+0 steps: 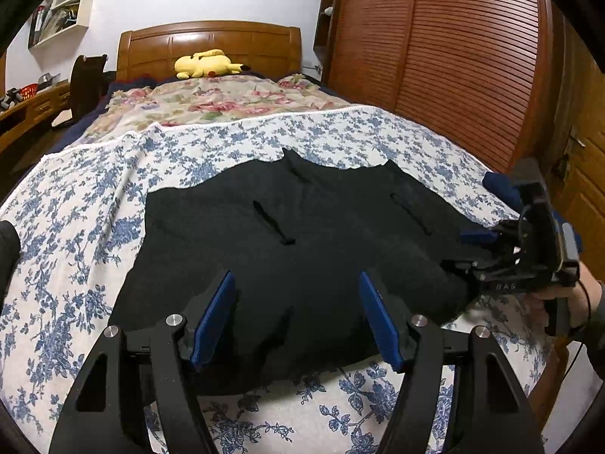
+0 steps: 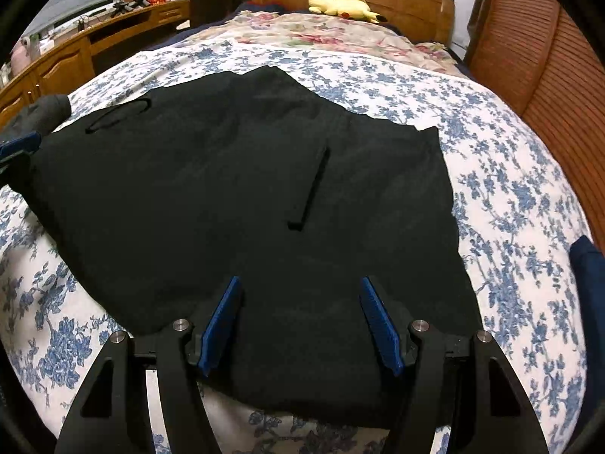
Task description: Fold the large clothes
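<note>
Status: folding appears under way but not finished. The black garment (image 1: 287,249) lies spread on the bed (image 1: 94,196), over a blue-and-white floral sheet, filling the centre of both views. Its near portion looks thicker and rounded along the lower right of the left-wrist view, which suggests one layer is already turned over; this is a judgement, as dark cloth hides the layers. Further folds to a compact stack remain.

Condition of garment: black, matte, soft-looking fabric with two slit pockets visible at centre and centre right of the left-wrist view. The far edge is uneven, with points and a notch. Shallow wrinkles only.

Left tool (image 1: 297,317): fingers set wide apart, nothing between them, positioned at the garment's near hem in the lower centre of its frame.

Right tool (image 2: 300,321): likewise spread wide and empty, over the near edge, lower centre. In the left-wrist view it sits at the right edge, by the garment's side.
</note>
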The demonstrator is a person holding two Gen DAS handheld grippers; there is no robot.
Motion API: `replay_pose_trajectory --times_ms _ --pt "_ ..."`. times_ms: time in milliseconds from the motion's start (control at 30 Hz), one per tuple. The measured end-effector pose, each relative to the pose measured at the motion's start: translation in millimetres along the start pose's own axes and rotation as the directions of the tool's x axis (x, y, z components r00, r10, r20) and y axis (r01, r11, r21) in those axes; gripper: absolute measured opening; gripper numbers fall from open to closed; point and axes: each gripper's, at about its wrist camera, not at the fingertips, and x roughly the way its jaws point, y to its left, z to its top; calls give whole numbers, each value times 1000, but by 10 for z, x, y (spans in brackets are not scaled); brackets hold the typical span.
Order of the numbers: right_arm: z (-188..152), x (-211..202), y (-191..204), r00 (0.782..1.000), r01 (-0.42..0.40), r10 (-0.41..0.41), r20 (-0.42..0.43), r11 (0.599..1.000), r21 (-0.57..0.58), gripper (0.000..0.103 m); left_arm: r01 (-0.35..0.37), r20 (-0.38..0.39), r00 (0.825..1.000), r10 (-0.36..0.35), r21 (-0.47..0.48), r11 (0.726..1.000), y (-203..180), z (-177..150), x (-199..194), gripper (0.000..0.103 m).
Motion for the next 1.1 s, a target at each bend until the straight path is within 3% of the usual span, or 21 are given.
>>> replay_pose_trajectory --times_ms 133,233,400,567,767,1100 --pt "97 -175 95 998 0 -2 67 1000 25 67 -10 -7 1000 10 -5 1000 44 -27 11 69" --pt "147 -321 223 991 -47 44 126 999 23 67 -14 -3 1000 14 -11 1000 86 -30 -7 69" --pt "260 -332 507 982 -114 115 148 993 -18 67 -30 -4 1000 30 -21 999 158 -39 -23 69" --pt "343 -146 694 976 -170 176 127 984 -57 67 -40 -2 999 40 -37 999 249 -40 -50 69" --pt "185 344 700 985 -172 174 9 980 -96 67 -33 3 999 33 -41 999 261 -42 -66 69" --pt "79 -72 694 990 -130 135 47 987 -91 67 -11 3 1000 11 -13 1000 126 -45 -50 69"
